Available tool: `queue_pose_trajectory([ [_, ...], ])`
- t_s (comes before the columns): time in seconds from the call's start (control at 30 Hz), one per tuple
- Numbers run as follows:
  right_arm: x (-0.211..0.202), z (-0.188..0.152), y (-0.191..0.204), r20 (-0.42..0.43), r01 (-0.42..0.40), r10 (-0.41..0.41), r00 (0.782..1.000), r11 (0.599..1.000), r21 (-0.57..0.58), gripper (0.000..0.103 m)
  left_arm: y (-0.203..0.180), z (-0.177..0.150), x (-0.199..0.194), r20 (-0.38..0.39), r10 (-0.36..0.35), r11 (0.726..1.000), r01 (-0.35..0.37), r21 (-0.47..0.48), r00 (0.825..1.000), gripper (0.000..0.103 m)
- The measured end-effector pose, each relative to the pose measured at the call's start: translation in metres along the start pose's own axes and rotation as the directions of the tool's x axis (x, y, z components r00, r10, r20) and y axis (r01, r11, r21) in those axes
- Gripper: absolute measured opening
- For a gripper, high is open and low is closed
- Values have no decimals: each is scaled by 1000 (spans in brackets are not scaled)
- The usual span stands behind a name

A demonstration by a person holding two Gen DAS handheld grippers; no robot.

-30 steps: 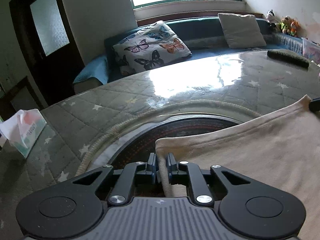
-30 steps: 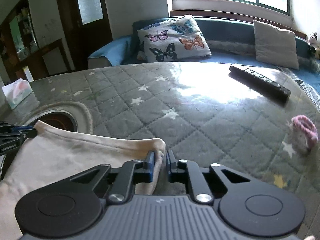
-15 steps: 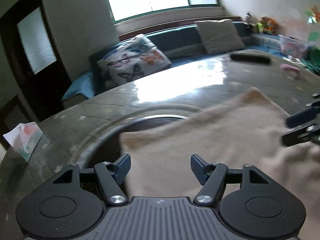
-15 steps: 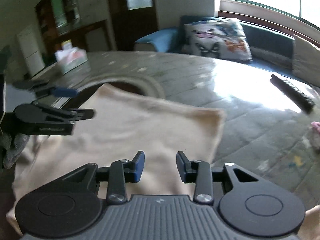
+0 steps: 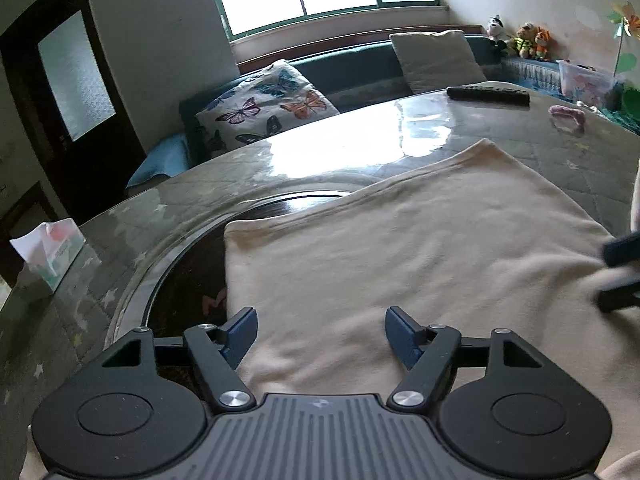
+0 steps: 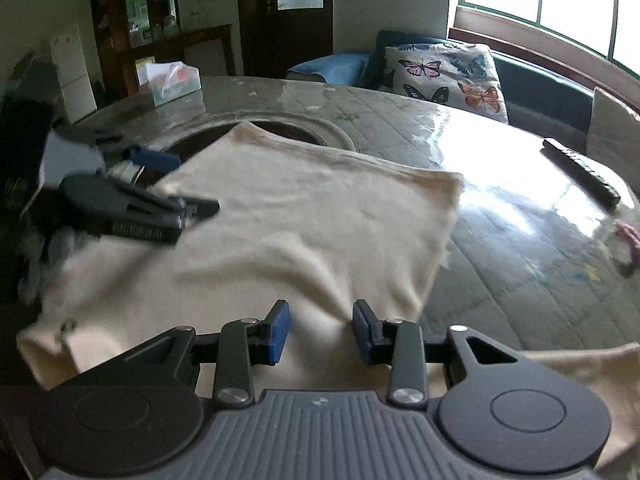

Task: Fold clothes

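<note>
A cream garment [image 5: 400, 240] lies spread on the round table, partly over the table's dark centre hole [image 5: 188, 272]; it also shows in the right wrist view [image 6: 312, 216]. My left gripper [image 5: 322, 336] is open and empty, just above the garment's near part. My right gripper [image 6: 322, 330] is open and empty, above the garment near its right side. The left gripper also shows blurred at the left of the right wrist view [image 6: 132, 208]. The right gripper shows at the right edge of the left wrist view [image 5: 620, 272].
The table [image 5: 360, 148] has a glossy quilted star-pattern cover. A tissue box [image 5: 48, 252] stands at its left edge. A black remote [image 5: 488, 96] and a pink hair tie [image 5: 566, 114] lie far right. A sofa with a butterfly cushion [image 5: 268, 108] is behind.
Both grippers have let go of the garment's far corners, opened and drawn back toward the near side. The garment now lies flat with its folded part laid down.
</note>
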State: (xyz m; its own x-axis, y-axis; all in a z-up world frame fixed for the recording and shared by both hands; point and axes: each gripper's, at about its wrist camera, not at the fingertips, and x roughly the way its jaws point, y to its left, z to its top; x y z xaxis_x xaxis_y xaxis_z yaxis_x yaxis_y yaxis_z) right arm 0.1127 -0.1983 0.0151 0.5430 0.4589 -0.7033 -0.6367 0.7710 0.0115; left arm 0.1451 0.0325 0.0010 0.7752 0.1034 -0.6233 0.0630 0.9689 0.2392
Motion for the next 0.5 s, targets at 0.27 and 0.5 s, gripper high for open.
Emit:
queue_pose_trajectory([
  [0.27, -38, -18, -12, 54, 49, -52, 997, 997, 66, 47, -5, 2, -5, 0, 12, 1000, -12, 6, 1000, 89],
  [0.5, -68, -48, -58, 57, 203, -226, 972, 941, 272, 52, -24, 12, -31, 64, -32, 999, 30, 38, 997, 103],
])
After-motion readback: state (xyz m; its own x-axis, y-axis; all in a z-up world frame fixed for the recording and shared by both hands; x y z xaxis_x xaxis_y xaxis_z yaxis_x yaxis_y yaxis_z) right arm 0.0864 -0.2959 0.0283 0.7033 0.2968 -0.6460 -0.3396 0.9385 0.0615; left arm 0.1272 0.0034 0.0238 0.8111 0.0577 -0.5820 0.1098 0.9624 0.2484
